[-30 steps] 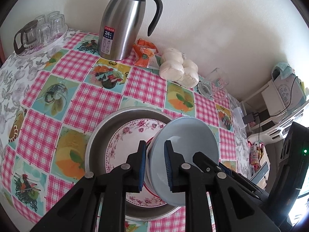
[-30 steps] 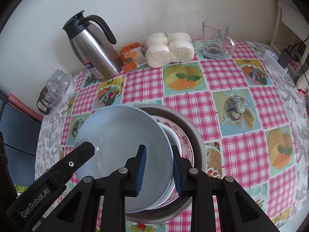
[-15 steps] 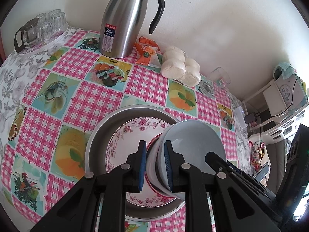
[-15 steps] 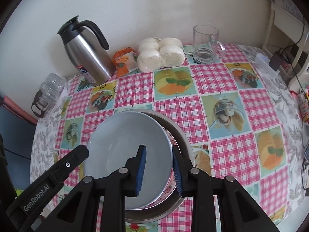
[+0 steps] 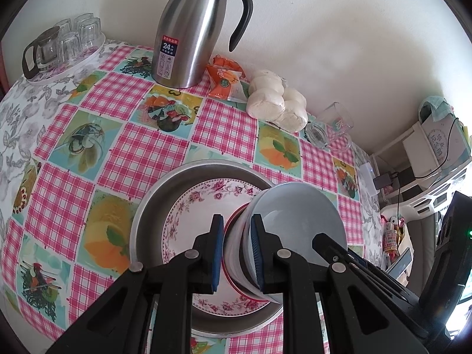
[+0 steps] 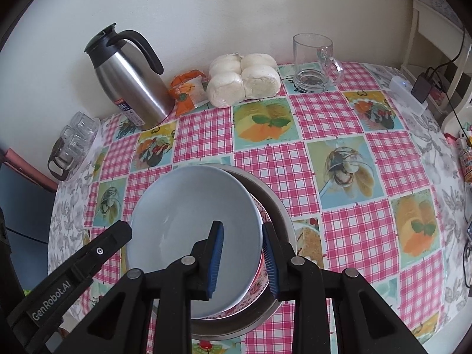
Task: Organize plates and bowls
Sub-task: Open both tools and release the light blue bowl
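Bowls and plates sit stacked low in the centre of both views, on a desk (image 6: 339,135) covered with a pink checked cloth. Largest is the steel basin (image 5: 153,206), resting flat on the cloth. Inside it lies the floral plate (image 5: 200,203), flat, its face up. Above that comes the blue bowl (image 6: 188,215), nested with a white bowl (image 5: 236,244) that shows a red rim beneath.

In the left wrist view the blue bowl tilts, its mouth turned toward the upper right of the frame, so the stack's axis leans rather than standing straight. In the right wrist view its round opening faces up toward the camera.

Left tool (image 5: 236,249) is clamped on the near wall of the nested bowls, one pad outside and one inside. Right tool (image 6: 243,261) grips the blue bowl's rim at lower centre, one pad inside and the other outside.

The step in hand looks like lifting or separating the bowls over the basin, with both tools holding. The next move probably calls for keeping the grips firm while levelling the blue bowl, then setting it where it belongs without knocking the floral plate.

Along the wall at the top of the frame stand a steel thermos jug (image 6: 129,79), a bag of steamed buns (image 6: 242,79) and a glass mug (image 6: 312,62), all well apart from the stack.
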Motion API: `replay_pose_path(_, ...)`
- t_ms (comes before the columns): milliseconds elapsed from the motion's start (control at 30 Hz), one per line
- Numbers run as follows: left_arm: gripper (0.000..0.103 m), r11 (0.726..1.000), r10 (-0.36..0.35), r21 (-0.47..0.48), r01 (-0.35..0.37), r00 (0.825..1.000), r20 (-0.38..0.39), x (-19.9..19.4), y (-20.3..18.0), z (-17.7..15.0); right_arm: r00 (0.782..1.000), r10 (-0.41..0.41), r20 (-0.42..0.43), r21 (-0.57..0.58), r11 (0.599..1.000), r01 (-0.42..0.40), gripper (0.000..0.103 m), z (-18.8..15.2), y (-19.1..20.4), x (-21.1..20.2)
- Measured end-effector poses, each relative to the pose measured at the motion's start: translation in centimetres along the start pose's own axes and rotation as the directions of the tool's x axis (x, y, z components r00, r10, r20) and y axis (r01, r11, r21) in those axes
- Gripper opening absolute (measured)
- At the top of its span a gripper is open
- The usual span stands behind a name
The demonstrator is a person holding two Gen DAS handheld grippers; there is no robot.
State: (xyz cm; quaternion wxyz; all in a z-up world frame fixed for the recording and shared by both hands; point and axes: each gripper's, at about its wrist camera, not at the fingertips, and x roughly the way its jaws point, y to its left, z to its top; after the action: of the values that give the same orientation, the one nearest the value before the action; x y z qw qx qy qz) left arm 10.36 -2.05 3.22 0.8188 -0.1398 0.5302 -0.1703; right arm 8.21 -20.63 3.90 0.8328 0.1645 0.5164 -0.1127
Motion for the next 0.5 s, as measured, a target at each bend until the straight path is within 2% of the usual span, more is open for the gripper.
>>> replay_pose_path(133, 0.019, 1.0, 0.002, 0.003, -0.002, 1.0, 0.009, -0.4, 0.0, 0.1, 1.0, -0.004, 0.006, 0.0, 1.0, 0.004, 0.03, 0.0, -0.1, -0.3)
replay_pose_path(167, 0.023, 1.0, 0.004, 0.005, -0.004, 1.0, 0.011, -0.6, 0.0, 0.1, 1.0, -0.005, 0.009, -0.002, 1.0, 0.005, 0.03, 0.0, -0.1, -0.4)
replay_pose_path(200, 0.033, 1.0, 0.004, 0.004, -0.004, 1.0, 0.015, -0.7, 0.0, 0.1, 1.0, -0.006, 0.012, -0.003, 1.0, 0.006, 0.031, 0.0, -0.1, -0.6)
replay_pose_path(267, 0.05, 1.0, 0.013, -0.001, -0.013, 1.0, 0.026, -1.2, 0.1, 0.2, 1.0, -0.008, 0.019, 0.001, 1.0, 0.008, 0.052, 0.1, -0.1, -0.9)
replay_pose_path(300, 0.054, 1.0, 0.02, -0.003, -0.02, 0.999, 0.031, -1.3, 0.0, 0.2, 1.0, -0.013, 0.023, 0.0, 1.0, 0.013, 0.058, 0.1, -0.1, -1.0)
replay_pose_path(333, 0.055, 1.0, 0.026, -0.004, -0.026, 0.999, 0.037, -1.5, 0.1, 0.2, 0.999, -0.017, 0.027, 0.0, 1.0, 0.017, 0.062, 0.1, -0.1, -1.1)
replay_pose_path(367, 0.059, 1.0, 0.029, -0.004, -0.029, 0.999, 0.04, -1.6, 0.1, 0.3, 0.999, -0.023, 0.03, -0.001, 1.0, 0.023, 0.063, 0.1, -0.2, -1.2)
replay_pose_path(433, 0.068, 0.999, 0.046, -0.004, -0.045, 0.998, 0.046, -1.9, 0.3, 0.3, 0.999, -0.028, 0.033, -0.002, 1.0, 0.028, 0.066, 0.0, -0.3, -1.4)
replay_pose_path(500, 0.077, 0.997, 0.071, -0.003, -0.071, 0.996, 0.058, -2.2, 0.4, 0.1, 0.999, -0.029, 0.037, -0.003, 1.0, 0.03, 0.077, -0.1, -0.4, -1.6)
